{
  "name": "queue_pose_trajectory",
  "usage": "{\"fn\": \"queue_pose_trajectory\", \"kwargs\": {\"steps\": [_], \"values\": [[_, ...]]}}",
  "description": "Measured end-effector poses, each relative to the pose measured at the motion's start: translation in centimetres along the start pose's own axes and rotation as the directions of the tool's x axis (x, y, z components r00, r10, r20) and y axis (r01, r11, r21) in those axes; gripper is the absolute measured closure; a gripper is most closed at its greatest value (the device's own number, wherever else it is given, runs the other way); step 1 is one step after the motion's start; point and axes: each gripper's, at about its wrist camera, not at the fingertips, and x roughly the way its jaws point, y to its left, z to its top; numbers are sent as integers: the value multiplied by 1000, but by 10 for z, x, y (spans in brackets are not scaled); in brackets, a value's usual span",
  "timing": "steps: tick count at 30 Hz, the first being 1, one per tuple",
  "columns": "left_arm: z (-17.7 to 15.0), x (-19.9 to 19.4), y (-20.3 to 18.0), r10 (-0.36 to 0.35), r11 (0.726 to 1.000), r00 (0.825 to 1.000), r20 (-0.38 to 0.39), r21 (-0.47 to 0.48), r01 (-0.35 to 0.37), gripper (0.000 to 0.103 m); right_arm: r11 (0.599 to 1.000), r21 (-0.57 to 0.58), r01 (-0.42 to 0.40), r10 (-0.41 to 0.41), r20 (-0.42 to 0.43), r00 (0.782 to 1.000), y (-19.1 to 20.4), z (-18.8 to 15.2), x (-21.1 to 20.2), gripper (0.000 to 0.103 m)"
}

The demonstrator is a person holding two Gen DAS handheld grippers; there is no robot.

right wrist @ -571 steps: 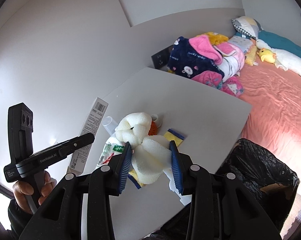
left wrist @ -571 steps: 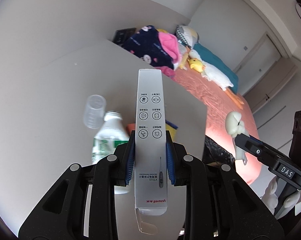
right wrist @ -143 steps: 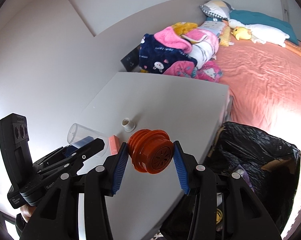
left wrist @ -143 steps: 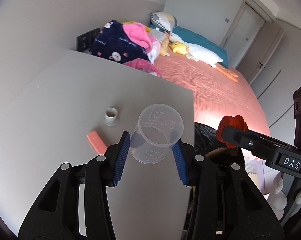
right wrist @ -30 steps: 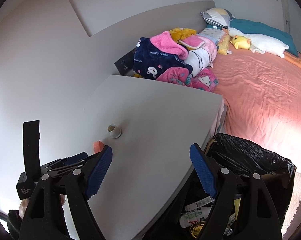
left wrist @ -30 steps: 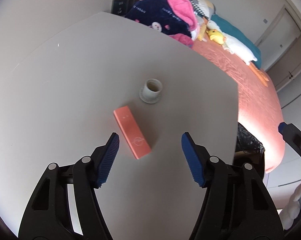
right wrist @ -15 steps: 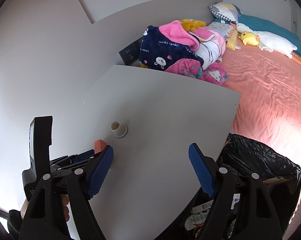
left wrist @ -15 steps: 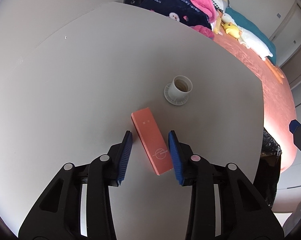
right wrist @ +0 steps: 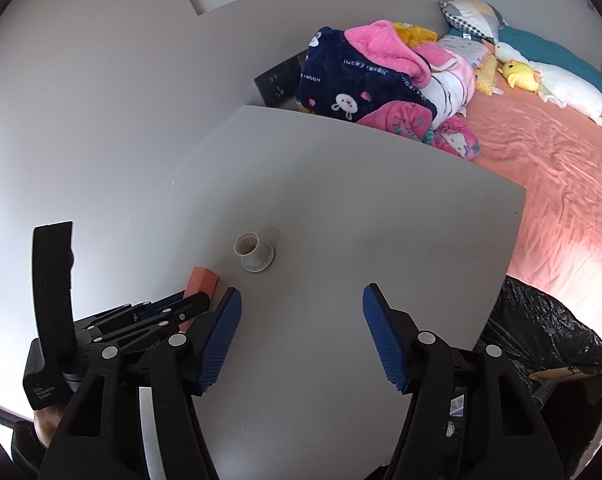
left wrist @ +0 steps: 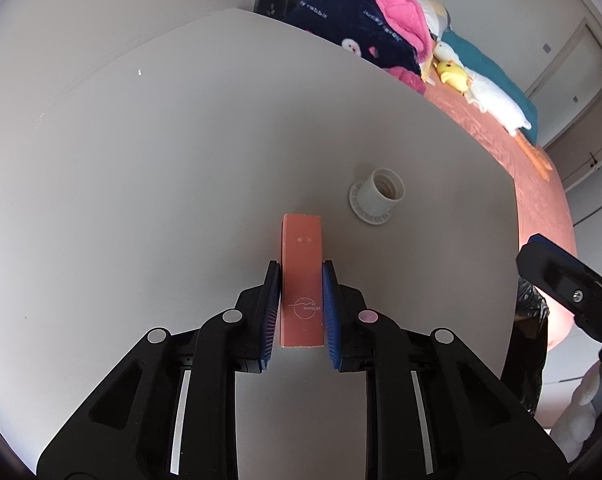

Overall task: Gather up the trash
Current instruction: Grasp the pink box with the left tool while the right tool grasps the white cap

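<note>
A slim orange box point(left wrist: 301, 276) lies on the grey table point(left wrist: 141, 168). My left gripper point(left wrist: 301, 276) is shut on the orange box, its blue pads against both long sides. The box's far end also shows in the right wrist view point(right wrist: 201, 278), beside the left gripper's black body point(right wrist: 149, 316). A white screw-neck cap point(left wrist: 377, 196) stands just beyond and right of the box; it also shows in the right wrist view point(right wrist: 254, 253). My right gripper point(right wrist: 301, 320) is open and empty above the table's near part.
A bin lined with a black bag point(right wrist: 549, 344) holding trash stands off the table's right edge. Behind the table lie a pile of blankets point(right wrist: 373, 76) and a bed with an orange sheet point(right wrist: 549, 152). A black wall panel point(right wrist: 275, 80) sits at the back.
My left gripper has moved forward around the orange box and closed on it. The right gripper has come closer to the table and stays open.
</note>
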Motion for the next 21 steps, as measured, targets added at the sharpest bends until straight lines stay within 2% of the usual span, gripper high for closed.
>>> {"fn": "queue_pose_trajectory", "kwargs": {"steps": [11,21], "values": [[10,-16,27,2,999,998,55,-48,0,83,998,-59,15,-18,-52,998,25,11,48,38],[11,-19,51,10,995,997,71,-102,-2,83,994,-105,15,-24,-82,996,43,17,78,48]]}}
